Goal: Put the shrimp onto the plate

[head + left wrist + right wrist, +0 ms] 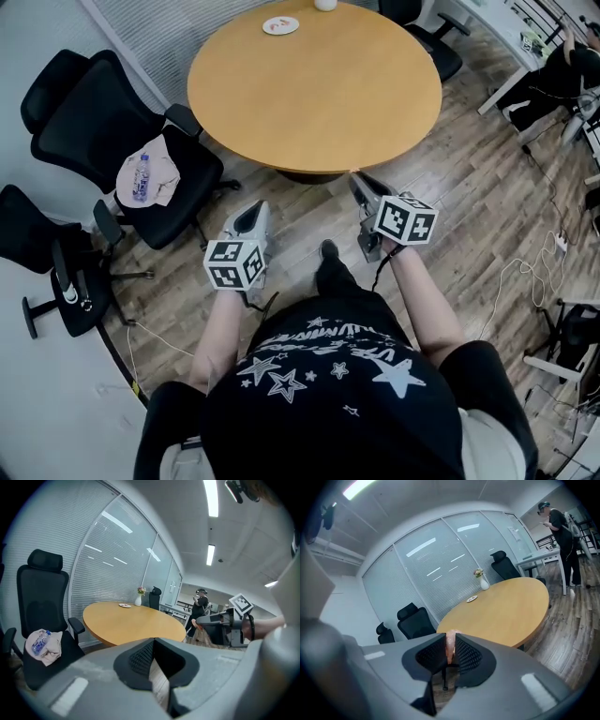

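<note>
Round wooden table (314,89), white vase (325,5) at its far edge. Black office chair (84,131) left of table, cloth (161,169) and water bottle (141,178) on its seat. White cable (530,272) on wood floor (487,187) at right.

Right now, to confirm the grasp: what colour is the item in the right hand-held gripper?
Pale pinkish-orange shrimp, clearest in the right gripper view.
</note>
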### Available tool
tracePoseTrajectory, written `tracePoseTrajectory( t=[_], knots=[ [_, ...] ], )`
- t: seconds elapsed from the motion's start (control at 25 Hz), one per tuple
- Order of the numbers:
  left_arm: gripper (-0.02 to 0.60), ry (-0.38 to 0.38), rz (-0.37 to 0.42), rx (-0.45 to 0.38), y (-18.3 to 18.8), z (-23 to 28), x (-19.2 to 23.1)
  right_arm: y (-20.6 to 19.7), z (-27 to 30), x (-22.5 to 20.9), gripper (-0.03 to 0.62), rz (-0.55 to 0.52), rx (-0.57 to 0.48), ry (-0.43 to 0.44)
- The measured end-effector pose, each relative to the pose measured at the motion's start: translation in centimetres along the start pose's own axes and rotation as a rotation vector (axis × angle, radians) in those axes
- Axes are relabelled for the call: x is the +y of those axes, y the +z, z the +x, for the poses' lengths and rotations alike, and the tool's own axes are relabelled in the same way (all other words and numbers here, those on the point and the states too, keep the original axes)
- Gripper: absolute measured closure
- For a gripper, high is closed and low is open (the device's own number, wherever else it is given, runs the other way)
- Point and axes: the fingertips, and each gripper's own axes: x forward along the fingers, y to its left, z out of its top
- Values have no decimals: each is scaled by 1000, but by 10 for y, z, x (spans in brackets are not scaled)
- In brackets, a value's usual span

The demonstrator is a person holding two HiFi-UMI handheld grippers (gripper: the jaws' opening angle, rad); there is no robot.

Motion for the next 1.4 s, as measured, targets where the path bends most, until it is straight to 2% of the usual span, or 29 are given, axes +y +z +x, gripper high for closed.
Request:
tracePoseTrajectory(
  t=[0.36, 0.8, 1.08, 1.4],
  knots=[
    [580, 56, -30, -10, 41, 66, 19, 62, 66, -39, 528, 11, 30, 51],
    [580, 133, -1, -28, 91, 139, 31, 128, 121, -90, 529, 59, 27, 122],
    [580, 173, 5, -46, 112, 166, 42, 140, 136, -114, 528, 98, 35, 140],
    [580, 182, 19, -64, 129, 176, 70, 138, 164, -116, 530, 91, 63, 131]
  ],
)
